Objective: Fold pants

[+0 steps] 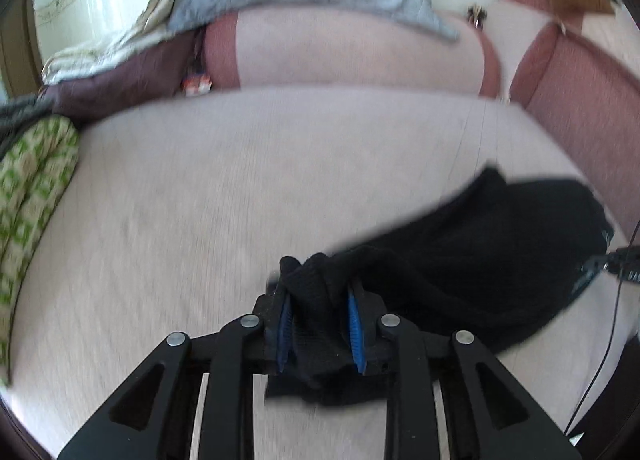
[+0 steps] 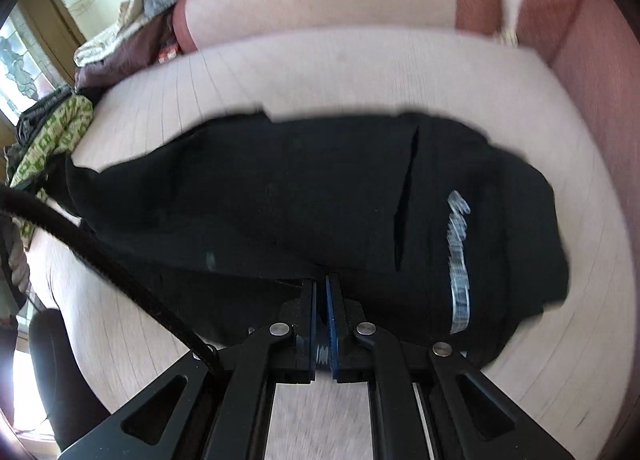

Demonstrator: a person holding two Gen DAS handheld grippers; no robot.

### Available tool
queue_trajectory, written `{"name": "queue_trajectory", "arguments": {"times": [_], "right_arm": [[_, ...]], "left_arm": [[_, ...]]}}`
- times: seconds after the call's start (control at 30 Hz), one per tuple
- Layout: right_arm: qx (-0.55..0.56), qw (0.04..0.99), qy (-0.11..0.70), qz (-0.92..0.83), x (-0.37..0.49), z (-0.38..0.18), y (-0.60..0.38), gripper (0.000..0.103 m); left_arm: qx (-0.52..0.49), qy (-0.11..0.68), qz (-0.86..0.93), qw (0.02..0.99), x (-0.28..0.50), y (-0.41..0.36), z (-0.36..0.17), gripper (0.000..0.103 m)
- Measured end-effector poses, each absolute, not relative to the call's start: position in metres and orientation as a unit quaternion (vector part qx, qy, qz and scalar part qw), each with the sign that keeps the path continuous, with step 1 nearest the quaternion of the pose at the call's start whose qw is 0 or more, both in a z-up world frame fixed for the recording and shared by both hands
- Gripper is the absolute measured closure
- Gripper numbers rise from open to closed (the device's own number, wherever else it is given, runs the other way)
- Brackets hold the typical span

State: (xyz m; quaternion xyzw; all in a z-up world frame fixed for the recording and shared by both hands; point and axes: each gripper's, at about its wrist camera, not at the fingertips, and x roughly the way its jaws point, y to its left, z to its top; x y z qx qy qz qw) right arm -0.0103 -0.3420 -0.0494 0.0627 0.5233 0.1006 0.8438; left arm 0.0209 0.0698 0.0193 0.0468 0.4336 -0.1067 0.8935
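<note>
The black knit pants (image 2: 304, 196) lie bunched across the pale pink seat cushion of the sofa (image 1: 200, 188), spread toward its right end near the rust-red armrest (image 1: 580, 100). One end of the cloth is gathered up between the blue pads of the left gripper (image 1: 320, 324); its jaws stand narrowly apart with the fabric filling the gap, and it looks held, though whether the pads press firmly I cannot tell. The right gripper (image 2: 322, 316) is pinched nearly closed at the near edge of the pants; the cloth seems caught at its tips, but black on black hides the bite. White lettering (image 2: 460, 260) runs down one panel.

I judge the fold is only partly made: the cloth looks doubled over but rumpled, its edges uneven, so squaring up, flattening and at least one more fold remain.

For room, the left half of the seat is bare and wide, good space to lay the pants out. The back cushion (image 1: 352, 52) closes the far edge, the armrest the right end, and a green-and-cream patterned cloth (image 1: 36, 188) crowds the left end. A black cable (image 2: 120, 260) trails near the front edge and could snag
</note>
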Motion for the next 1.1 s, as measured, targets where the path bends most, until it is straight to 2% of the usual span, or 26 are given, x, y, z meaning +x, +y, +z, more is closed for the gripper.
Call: {"name": "queue_trajectory", "arguments": {"times": [0.07, 0.13, 0.27, 0.37, 0.53, 0.67, 0.87, 0.93, 1.03, 1.1], "right_arm": [[0.054, 0.849, 0.518, 0.094, -0.022, -0.051, -0.338, 0.097], [0.044, 0.849, 0.52, 0.089, -0.027, -0.048, -0.336, 0.095], [0.012, 0.854, 0.514, 0.077, -0.044, -0.03, -0.332, 0.088], [0.005, 0.867, 0.491, 0.088, -0.055, -0.005, -0.327, 0.076], [0.009, 0.87, 0.469, 0.148, -0.041, 0.024, -0.279, 0.076], [0.024, 0.857, 0.473, 0.203, -0.011, 0.021, -0.21, 0.076], [0.035, 0.853, 0.47, 0.222, 0.049, -0.006, -0.113, 0.076], [0.034, 0.84, 0.496, 0.218, 0.062, -0.025, -0.093, 0.076], [0.016, 0.799, 0.545, 0.255, 0.048, -0.045, -0.072, 0.076], [-0.04, 0.783, 0.558, 0.271, 0.013, -0.053, -0.061, 0.075]], "left_arm": [[0.025, 0.448, -0.103, 0.888, 0.004, 0.082, 0.013, 0.076], [0.006, 0.45, -0.098, 0.887, -0.008, 0.093, 0.015, 0.06], [-0.031, 0.439, -0.081, 0.894, -0.037, 0.123, 0.026, 0.048], [-0.066, 0.436, -0.061, 0.896, -0.045, 0.141, 0.027, 0.047], [-0.206, 0.424, -0.059, 0.88, -0.039, 0.163, 0.012, 0.047], [-0.31, 0.399, -0.061, 0.861, -0.036, 0.175, -0.013, 0.047], [-0.324, 0.376, -0.011, 0.868, -0.044, 0.194, -0.028, 0.047], [-0.329, 0.36, 0.014, 0.873, -0.049, 0.205, -0.025, 0.047], [-0.331, 0.339, 0.048, 0.879, -0.057, 0.22, -0.021, 0.045], [-0.355, 0.335, 0.049, 0.871, -0.059, 0.23, -0.024, 0.043]]}}
